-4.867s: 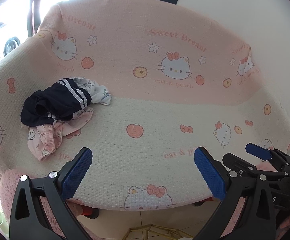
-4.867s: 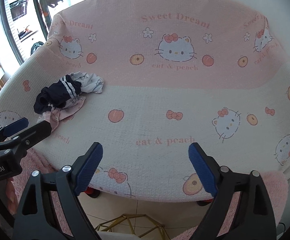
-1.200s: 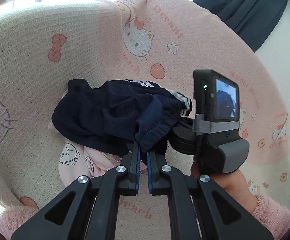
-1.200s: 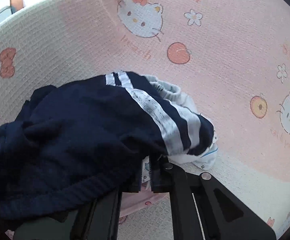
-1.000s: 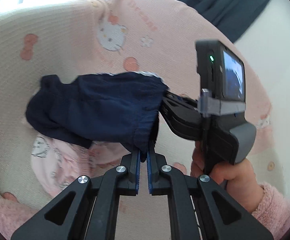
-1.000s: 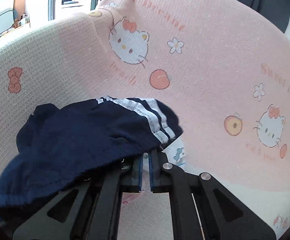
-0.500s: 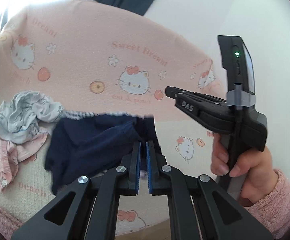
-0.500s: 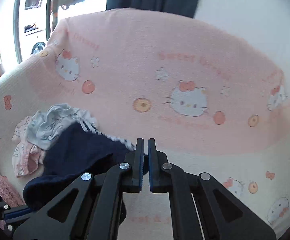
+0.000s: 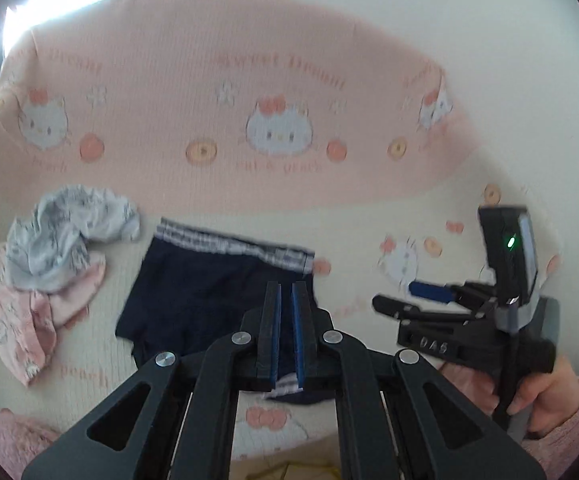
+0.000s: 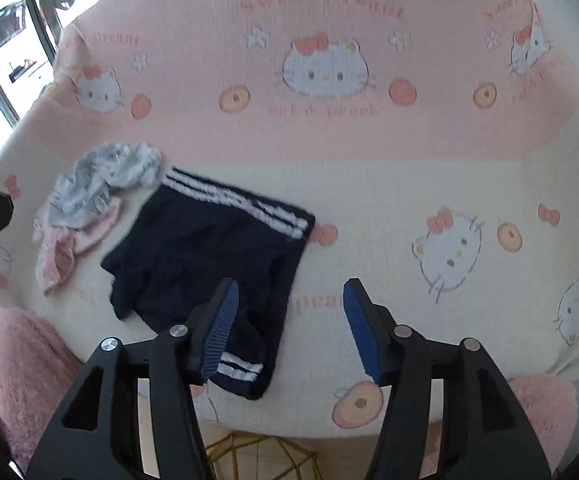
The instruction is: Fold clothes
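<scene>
Navy striped shorts (image 10: 209, 264) now spread flat mid-sofa cover (image 10: 409, 184), off the heap at nine o'clock. Right gripper (image 10: 289, 320) opening, empty. Left gripper (image 9: 285, 332) shut, seemingly pinching the hem. Ready for folding.

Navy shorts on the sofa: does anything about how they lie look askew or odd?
The shorts lie spread but skewed, one leg hem hanging over the sofa cover's front edge. Beside them, white and pink clothes sit crumpled.
</scene>
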`<state>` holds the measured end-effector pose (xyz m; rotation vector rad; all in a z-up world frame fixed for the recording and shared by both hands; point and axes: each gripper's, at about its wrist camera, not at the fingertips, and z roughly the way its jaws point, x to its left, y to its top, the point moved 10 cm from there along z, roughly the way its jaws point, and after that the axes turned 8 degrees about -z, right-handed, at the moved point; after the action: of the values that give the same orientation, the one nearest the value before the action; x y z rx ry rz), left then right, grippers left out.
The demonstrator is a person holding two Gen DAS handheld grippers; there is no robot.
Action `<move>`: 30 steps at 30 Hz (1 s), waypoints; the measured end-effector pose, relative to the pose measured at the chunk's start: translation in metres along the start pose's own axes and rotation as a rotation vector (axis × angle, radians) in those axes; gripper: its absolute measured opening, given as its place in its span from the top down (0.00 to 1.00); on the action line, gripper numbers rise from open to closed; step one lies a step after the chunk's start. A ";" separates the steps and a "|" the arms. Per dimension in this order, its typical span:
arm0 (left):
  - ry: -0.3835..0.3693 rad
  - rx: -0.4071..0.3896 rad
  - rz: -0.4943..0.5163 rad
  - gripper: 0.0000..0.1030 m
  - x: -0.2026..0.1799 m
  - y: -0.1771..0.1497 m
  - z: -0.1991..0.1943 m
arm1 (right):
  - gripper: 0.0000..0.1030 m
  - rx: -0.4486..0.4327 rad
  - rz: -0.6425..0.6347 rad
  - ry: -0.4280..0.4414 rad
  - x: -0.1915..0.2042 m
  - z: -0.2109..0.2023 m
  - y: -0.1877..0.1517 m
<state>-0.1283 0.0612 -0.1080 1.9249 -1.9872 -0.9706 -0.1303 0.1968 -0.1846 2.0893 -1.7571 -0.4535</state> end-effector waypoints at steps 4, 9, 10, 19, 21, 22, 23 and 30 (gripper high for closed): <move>0.009 0.196 -0.004 0.93 -0.005 -0.068 0.063 | 0.44 0.101 0.049 0.037 -0.003 0.041 -0.043; -0.005 0.326 0.055 0.85 -0.031 -0.115 0.105 | 0.43 0.155 0.124 0.132 0.001 0.065 -0.081; 0.000 0.330 0.054 0.85 -0.033 -0.118 0.110 | 0.46 0.159 0.117 0.125 -0.001 0.067 -0.083; -0.043 0.359 -0.018 0.53 -0.034 -0.131 0.137 | 0.45 0.175 0.166 0.086 -0.030 0.070 -0.090; -0.011 0.361 0.026 0.53 -0.036 -0.139 0.144 | 0.43 0.185 0.209 0.125 -0.030 0.074 -0.092; 0.018 0.353 0.064 0.53 -0.037 -0.143 0.145 | 0.40 0.194 0.241 0.159 -0.029 0.077 -0.094; 0.048 0.345 0.102 0.53 -0.039 -0.146 0.147 | 0.33 0.204 0.276 0.195 -0.027 0.079 -0.095; 0.114 0.331 0.115 0.55 -0.031 -0.147 0.145 | 0.14 0.276 0.525 0.323 -0.012 0.081 -0.110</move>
<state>-0.0878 0.1459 -0.2953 1.9441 -2.2750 -0.5165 -0.0752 0.2188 -0.3085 1.6351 -2.1404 0.2720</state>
